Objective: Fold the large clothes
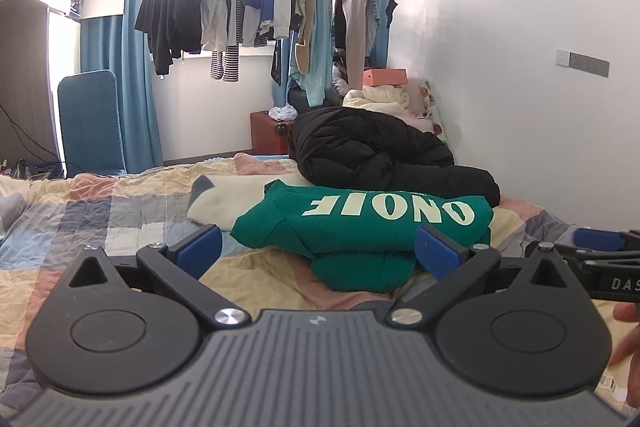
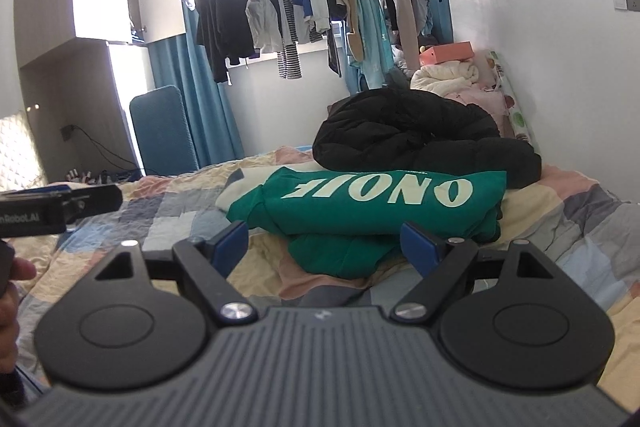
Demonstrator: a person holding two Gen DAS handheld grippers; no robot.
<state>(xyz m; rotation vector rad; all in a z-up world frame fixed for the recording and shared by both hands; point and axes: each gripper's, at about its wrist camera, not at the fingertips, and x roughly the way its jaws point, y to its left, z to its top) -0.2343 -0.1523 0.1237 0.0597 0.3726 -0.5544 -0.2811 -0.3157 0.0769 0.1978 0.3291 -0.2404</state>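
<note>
**Now: both grippers wide, hoodie folded ahead**

Now I hold the left gripper (image 1: 318, 251) and the right gripper (image 2: 322, 243) side by side, jaws spread wide with nothing between them. The green hoodie (image 1: 372, 227) lies folded on the bed (image 1: 120, 211), at twelve o'clock from both grippers, just beyond the fingertips. A black coat (image 1: 380, 151) is bunched behind it, touching its far edge. I judge this fold finished and the release done. To do it well, I would draw back level so no finger snags the top layer, then go for the coat by one edge only.
</note>
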